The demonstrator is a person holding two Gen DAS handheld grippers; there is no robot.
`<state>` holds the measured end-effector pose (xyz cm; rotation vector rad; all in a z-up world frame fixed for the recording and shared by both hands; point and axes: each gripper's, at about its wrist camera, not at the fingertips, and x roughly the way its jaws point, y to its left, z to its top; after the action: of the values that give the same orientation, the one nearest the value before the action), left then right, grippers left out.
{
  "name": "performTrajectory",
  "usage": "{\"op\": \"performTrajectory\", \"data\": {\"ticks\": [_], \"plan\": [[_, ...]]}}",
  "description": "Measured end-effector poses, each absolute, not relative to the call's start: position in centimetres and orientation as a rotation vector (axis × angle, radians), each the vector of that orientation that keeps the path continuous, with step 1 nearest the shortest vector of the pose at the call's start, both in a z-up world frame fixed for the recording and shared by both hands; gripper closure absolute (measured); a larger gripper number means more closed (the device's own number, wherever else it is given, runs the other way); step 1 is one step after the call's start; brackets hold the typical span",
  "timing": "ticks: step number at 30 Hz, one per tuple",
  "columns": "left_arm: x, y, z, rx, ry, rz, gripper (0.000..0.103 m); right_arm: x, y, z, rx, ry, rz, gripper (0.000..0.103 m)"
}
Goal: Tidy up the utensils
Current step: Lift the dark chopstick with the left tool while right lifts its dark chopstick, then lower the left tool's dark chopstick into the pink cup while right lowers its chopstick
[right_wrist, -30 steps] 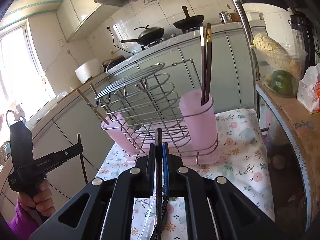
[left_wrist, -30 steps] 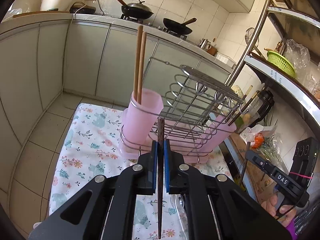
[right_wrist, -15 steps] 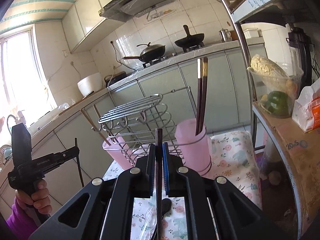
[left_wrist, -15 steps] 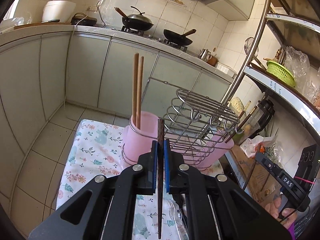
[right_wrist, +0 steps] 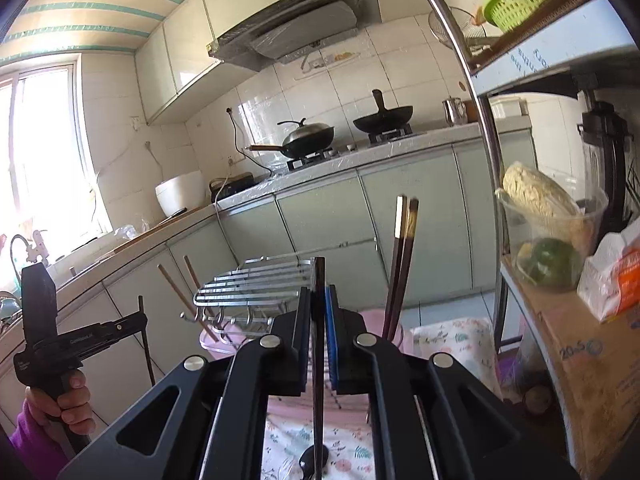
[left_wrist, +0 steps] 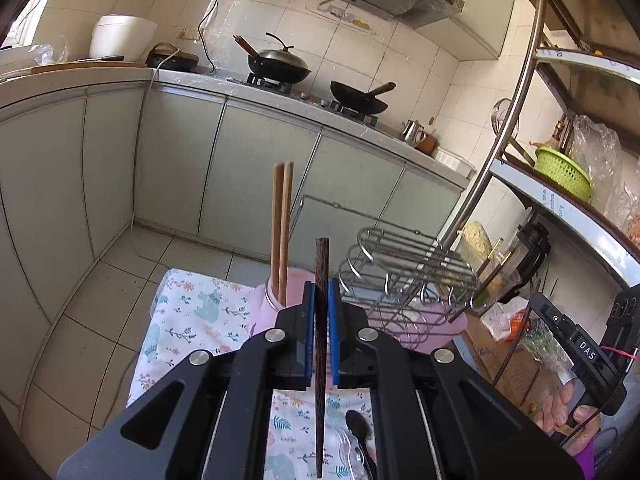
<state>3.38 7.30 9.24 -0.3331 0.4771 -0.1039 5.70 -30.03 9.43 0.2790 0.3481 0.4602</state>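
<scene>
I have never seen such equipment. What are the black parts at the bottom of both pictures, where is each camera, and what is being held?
No robot here: a person holds a hand tool in each hand, each with two blue-padded fingers and a camera looking along them. One picture is from the left gripper, one from the right gripper. Each is shut on one dark chopstick, held upright. Ahead, on a floral cloth, stands a wire rack with pink cups; chopsticks already stand in them. A spoon lies on the cloth.

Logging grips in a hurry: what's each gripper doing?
Left gripper: shut on a dark chopstick.
Right gripper: shut on another dark chopstick.
</scene>
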Motion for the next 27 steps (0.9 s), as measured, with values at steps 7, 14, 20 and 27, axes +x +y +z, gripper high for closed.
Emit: {"op": "performTrajectory", "data": {"ticks": [7,14,20,27], "plan": [[4.0,8.3,11.8,-0.337,0.395,-0.093,0.097,6.9,-29.9,12.5,0.26,0.252,0.456,0.096],[5.6,9.8,14.2,-0.38,0.283,-0.076,0.097,9.0,-29.7,14.6,0.245,0.124,0.415,0.096],[7.9,9.7,14.6,-0.376,0.227,-0.054,0.097,11.6,-28.8,13.4,0.189,0.09,0.342,0.096],[10.4,9.2,13.4,-0.335,0.197,-0.016,0.097,13.6,-28.4,10.8,0.178,0.141,0.326,0.096]]}}
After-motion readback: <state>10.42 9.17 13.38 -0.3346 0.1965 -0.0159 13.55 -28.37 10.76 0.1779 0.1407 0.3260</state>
